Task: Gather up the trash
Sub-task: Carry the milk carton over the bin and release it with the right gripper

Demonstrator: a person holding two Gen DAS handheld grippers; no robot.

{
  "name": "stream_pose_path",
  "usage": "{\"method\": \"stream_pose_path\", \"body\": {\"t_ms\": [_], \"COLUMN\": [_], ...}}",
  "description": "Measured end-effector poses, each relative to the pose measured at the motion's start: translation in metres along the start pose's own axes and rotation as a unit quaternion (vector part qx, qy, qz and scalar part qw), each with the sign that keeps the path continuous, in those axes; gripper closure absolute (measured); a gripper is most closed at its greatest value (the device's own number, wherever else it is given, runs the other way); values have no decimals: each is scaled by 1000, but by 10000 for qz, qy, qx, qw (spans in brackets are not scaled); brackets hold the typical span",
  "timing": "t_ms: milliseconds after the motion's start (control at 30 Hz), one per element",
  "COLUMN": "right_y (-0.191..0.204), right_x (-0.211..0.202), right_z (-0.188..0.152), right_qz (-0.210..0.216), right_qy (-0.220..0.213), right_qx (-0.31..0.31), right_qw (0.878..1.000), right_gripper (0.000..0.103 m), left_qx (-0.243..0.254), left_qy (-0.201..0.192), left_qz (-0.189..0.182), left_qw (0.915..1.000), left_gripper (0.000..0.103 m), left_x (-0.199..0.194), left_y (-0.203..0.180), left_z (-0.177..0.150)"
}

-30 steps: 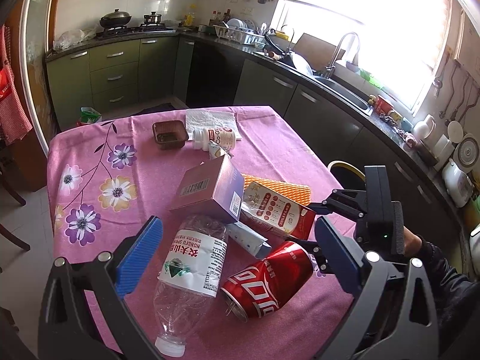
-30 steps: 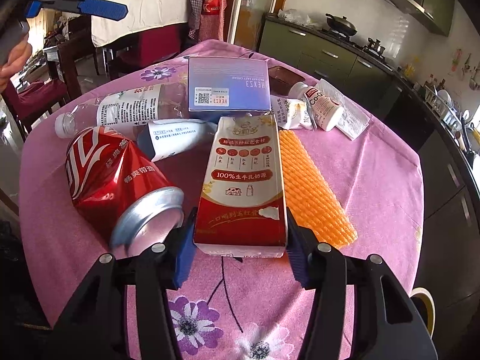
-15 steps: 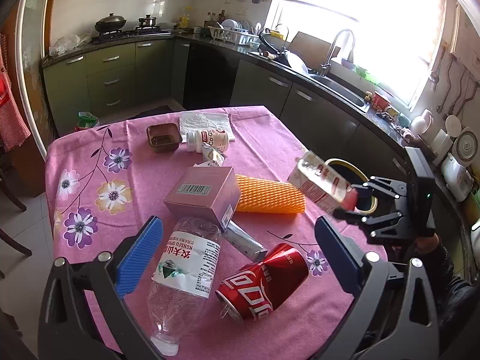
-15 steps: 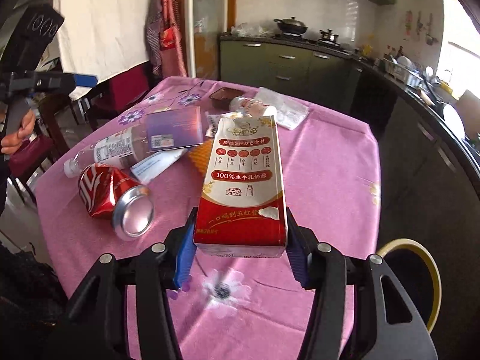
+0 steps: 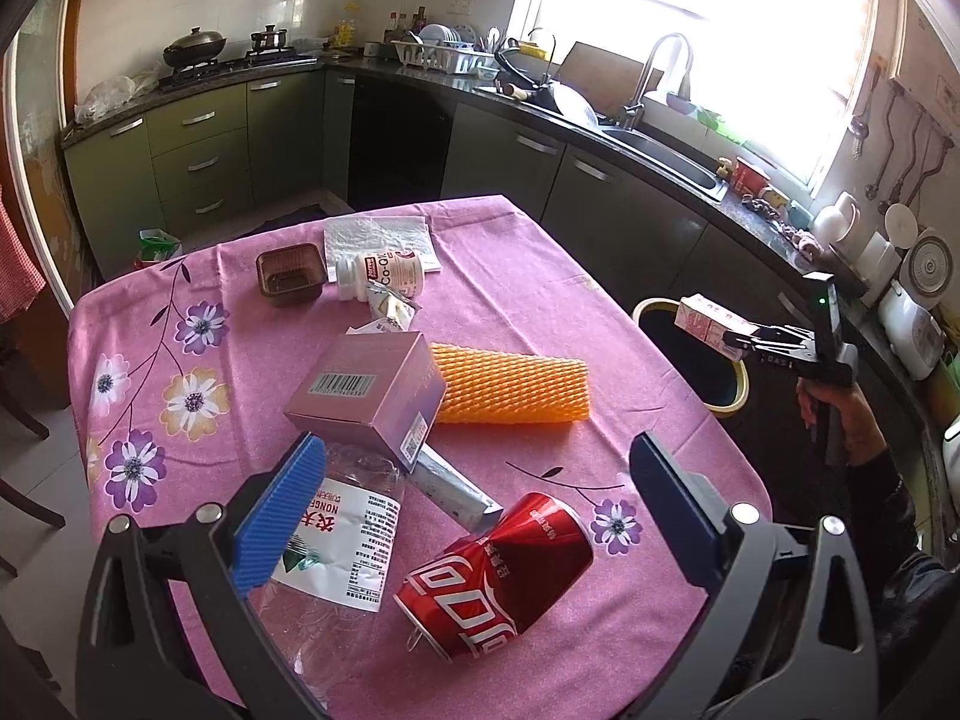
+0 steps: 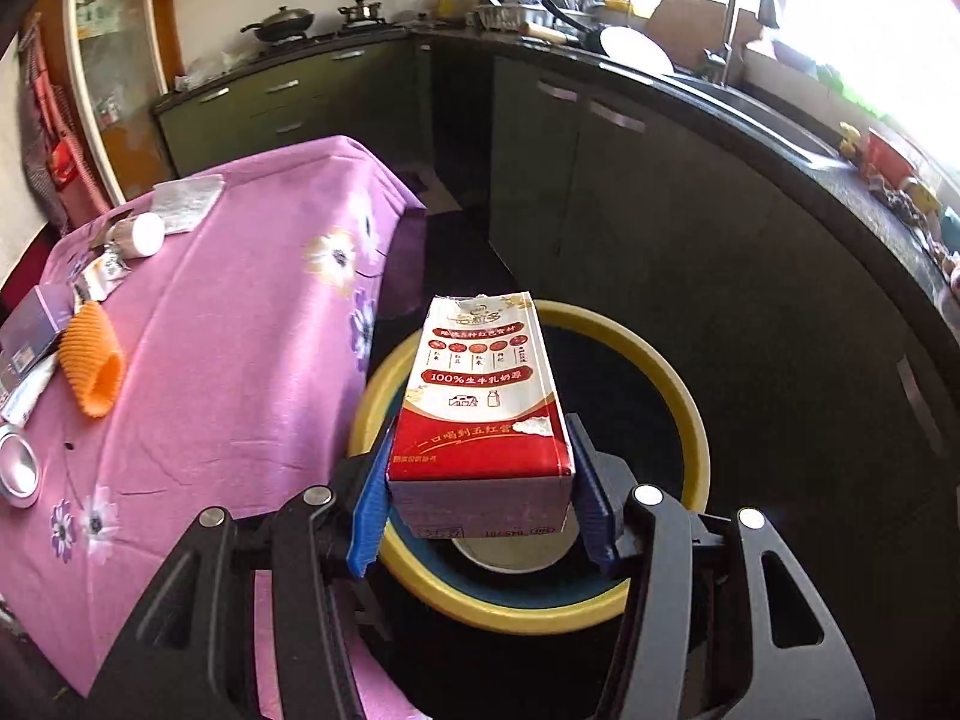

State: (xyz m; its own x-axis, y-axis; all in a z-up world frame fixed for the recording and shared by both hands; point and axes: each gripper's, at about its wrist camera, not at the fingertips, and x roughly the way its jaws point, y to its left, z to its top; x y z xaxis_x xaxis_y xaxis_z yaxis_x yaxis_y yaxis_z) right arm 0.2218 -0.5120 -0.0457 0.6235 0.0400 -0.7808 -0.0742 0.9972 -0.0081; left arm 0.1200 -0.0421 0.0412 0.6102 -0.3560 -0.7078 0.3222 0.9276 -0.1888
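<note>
Right wrist view shows our right gripper point(image 6: 477, 495) with jaws pinching the milk carton point(image 6: 480, 402) above the yellow-rimmed bin point(image 6: 690, 414); our left gripper point(image 5: 474, 516) hangs over the desk point(image 5: 510, 312), jaws spread, empty.

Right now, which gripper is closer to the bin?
Right. The right gripper holds the carton directly over the bin; the left gripper hovers open over the table, above the can.
</note>
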Motion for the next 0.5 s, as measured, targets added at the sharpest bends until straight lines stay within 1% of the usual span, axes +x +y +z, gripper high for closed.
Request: {"method": "stream_pose_path", "body": {"t_ms": [167,200,233,333,500], "right_y": [-33,-41,-47,-53,-26], "right_x": [48,55,60,54,13], "right_z": [-1,-4,-6,-12,-22], "right_qz": [-67,-78,-100,61,198], "right_qy": [394,448,475,331,23], "right_qx": [546,707,869,1127,878], "right_qw": [9977,9965,9950,9931,9959], "right_gripper": [50,48,43,43,43], "left_qx": [93,98,99,106,122], "left_qy": [91,109,125,167,237], "left_qz": [60,73,85,118,159], "left_qw": [9999,9999,9998,9997,9995], "left_gripper": [6,6,6,7,7], "left_x": [5,6,7,10,16], "left_y": [-7,-8,-8,-9,-9], "left_z": [2,3,3,3,4]}}
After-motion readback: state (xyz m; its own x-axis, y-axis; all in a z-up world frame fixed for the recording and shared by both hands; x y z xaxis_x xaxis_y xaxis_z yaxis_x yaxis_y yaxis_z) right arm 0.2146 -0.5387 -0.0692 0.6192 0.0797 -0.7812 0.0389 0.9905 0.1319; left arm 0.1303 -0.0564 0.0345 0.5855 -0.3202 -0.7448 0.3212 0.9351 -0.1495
